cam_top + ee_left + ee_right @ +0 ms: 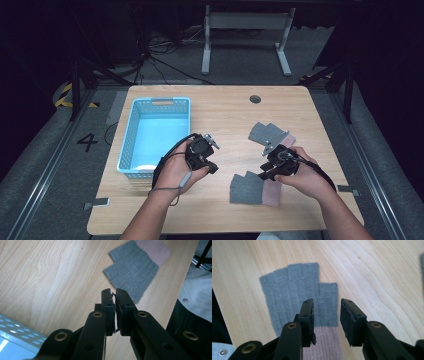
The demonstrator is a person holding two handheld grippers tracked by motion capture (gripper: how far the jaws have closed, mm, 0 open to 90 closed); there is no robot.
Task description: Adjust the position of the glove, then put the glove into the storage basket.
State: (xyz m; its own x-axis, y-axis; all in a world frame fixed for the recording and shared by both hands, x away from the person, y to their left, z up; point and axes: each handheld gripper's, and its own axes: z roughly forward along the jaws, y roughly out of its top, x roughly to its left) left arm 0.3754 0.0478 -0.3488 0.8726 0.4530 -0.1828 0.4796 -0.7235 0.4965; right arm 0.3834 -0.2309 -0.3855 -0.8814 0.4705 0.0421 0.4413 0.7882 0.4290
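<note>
At the left of the tabletop stood a light blue basket with perforated walls, its far end wall toward the back edge. Just beside its right wall the person's left hand held the left tongs — their jaws were closed together with nothing between them, as the left gripper view made plain. That same view showed a corner of the basket at lower left and, beyond the jaw tips, a grey fingerless glove with a pink cuff lying flat on the wood.

Right of centre, near the front edge, that near glove lay flat, its pink cuff pointing right. Above it the right hand held the right tongs — their jaws stood apart, gripping nothing. In the right gripper view the open jaws hung over the near glove, its grey fingers pointing away and its pink cuff beneath the jaws.

Farther back, a second grey glove lay flat on the tabletop, just beyond the right tongs.
</note>
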